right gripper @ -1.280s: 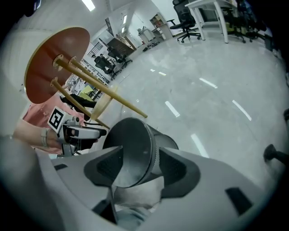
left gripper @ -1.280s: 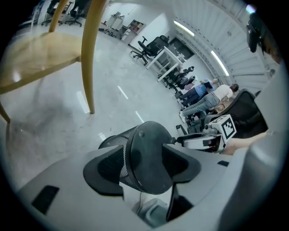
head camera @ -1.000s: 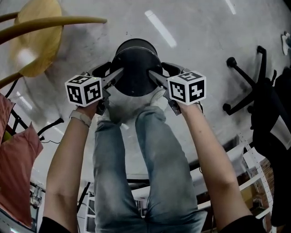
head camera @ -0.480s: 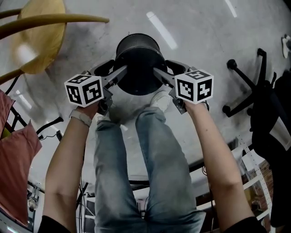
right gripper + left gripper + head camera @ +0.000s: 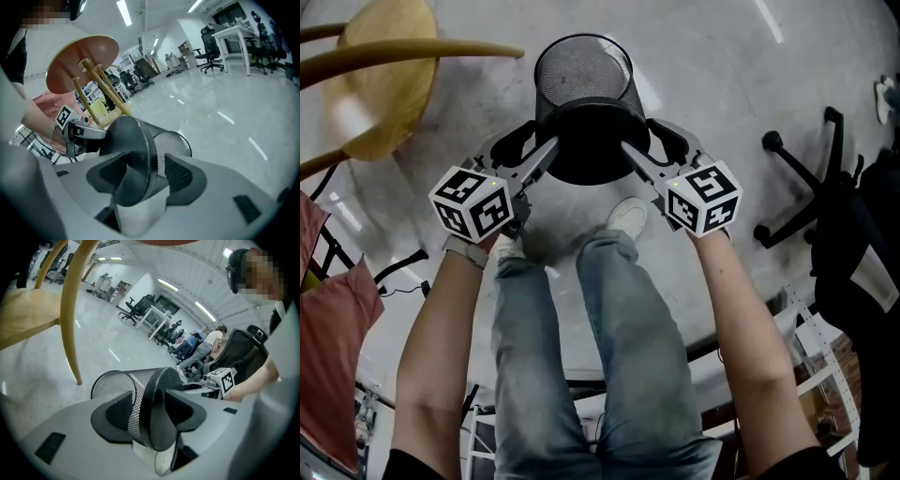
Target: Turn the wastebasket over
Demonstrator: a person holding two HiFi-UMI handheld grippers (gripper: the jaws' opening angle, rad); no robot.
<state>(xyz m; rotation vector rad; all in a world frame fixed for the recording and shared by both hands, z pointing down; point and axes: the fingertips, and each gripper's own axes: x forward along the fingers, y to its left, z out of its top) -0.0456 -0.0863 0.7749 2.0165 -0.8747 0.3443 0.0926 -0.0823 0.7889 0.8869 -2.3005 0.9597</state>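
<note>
The black mesh wastebasket [image 5: 584, 89] hangs off the floor between my two grippers, tipped so its open mouth faces away from me and its solid base faces me. My left gripper [image 5: 531, 150] grips its left side near the base. In the left gripper view one pad lies on the mesh [image 5: 117, 383] and the other on the solid base. These jaws have just been closing with the basket between them. My right gripper [image 5: 651, 142] clamps the opposite side the same way, across the base edge of the wastebasket [image 5: 159, 140].
A yellow wooden chair [image 5: 370, 70] stands close at the upper left, its leg [image 5: 70, 324] near the basket. An office chair base [image 5: 802, 178] is at the right, and pink cloth [image 5: 328, 309] at the left. The person's legs and white shoe [image 5: 628, 216] are below the basket.
The basket has been lifted away from the floor and tipped forward. Earlier its solid base faced up; now its mesh mouth shows. Both grippers moved up and forward with it.
</note>
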